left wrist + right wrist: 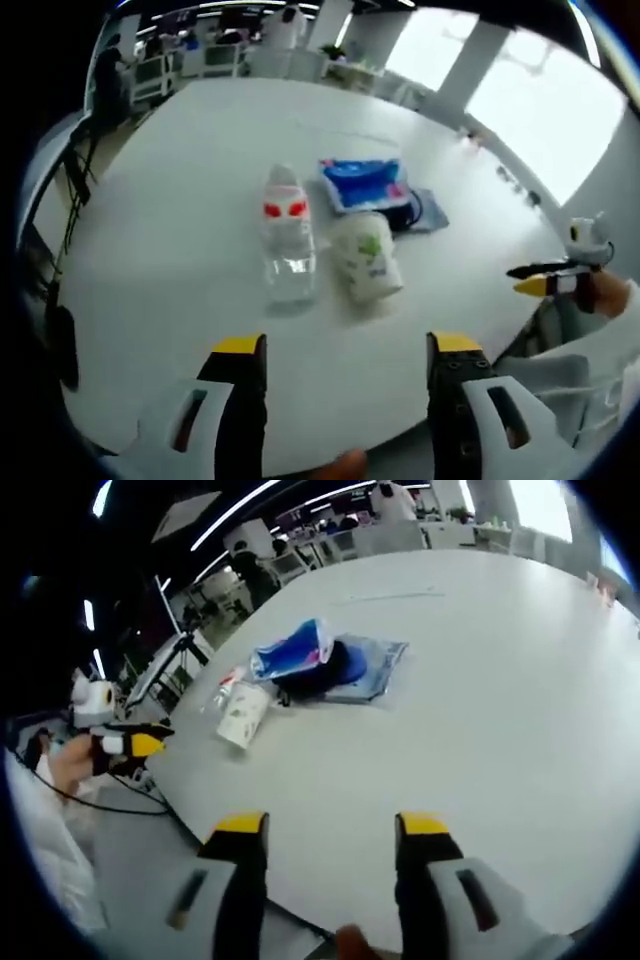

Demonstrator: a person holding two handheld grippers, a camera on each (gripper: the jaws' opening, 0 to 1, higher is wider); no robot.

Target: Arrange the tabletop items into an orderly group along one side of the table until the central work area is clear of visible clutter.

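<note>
- My left gripper (347, 358) hangs over the near edge of the white table (180, 240), its yellow-tipped jaws spread wide with nothing between them.
- Straight ahead of those jaws, a little left of centre, a clear plastic bottle (288, 240) with a red label lies on the tabletop, well apart from the tips.
- Just right of the bottle, nearly touching it, lies a white container with green print (366, 257), also ahead of the left jaws.
- Beyond the container I see a blue pouch (362, 183), resting on a dark object whose form I cannot make out, with a flat grey-blue packet (430, 212) beneath.
- Far to the right of my left jaws, past the table edge, my right gripper (530, 278) shows side-on.
- From my right gripper (331, 828), the jaws are likewise spread apart and hold nothing, poised over the table (480, 680) near its edge.
- The cluster sits ahead and left of the right jaws: the blue pouch (290, 650), the grey-blue packet (372, 670), and the white container (241, 714) nearest the table's left rim.
- Left of the right jaws, off the table, the left gripper (140, 746) is visible.
</note>
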